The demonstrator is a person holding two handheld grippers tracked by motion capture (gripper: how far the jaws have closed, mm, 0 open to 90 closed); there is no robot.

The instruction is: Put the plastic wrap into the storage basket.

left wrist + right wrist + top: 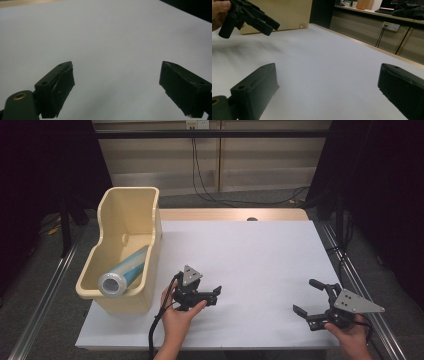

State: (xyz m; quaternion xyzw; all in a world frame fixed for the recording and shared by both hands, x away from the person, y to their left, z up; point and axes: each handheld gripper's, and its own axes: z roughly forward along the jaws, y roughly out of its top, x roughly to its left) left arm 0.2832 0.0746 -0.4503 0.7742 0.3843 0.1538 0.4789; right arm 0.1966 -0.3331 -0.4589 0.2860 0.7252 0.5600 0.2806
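My left gripper (pixel 216 296) hovers over the white table sheet (pixel 250 250) near the front, just right of the bin, held by a hand. In its own view, my left gripper (pixel 117 72) has its jaws wide apart with only bare sheet between them. My right gripper (pixel 303 295) is at the front right, open and pointing left, with nothing between its jaws. In the right gripper view, my right gripper (pixel 328 75) looks across the sheet toward my left gripper (pixel 270 28) at the upper left.
A cream plastic bin (pixel 150 227) stands at the table's left edge, holding a blue-and-white roll (pixel 122 272) lying on its side. The bin's wall (pixel 287 15) stands behind the left gripper. Cables (pixel 205 180) hang behind the table's far wooden edge.
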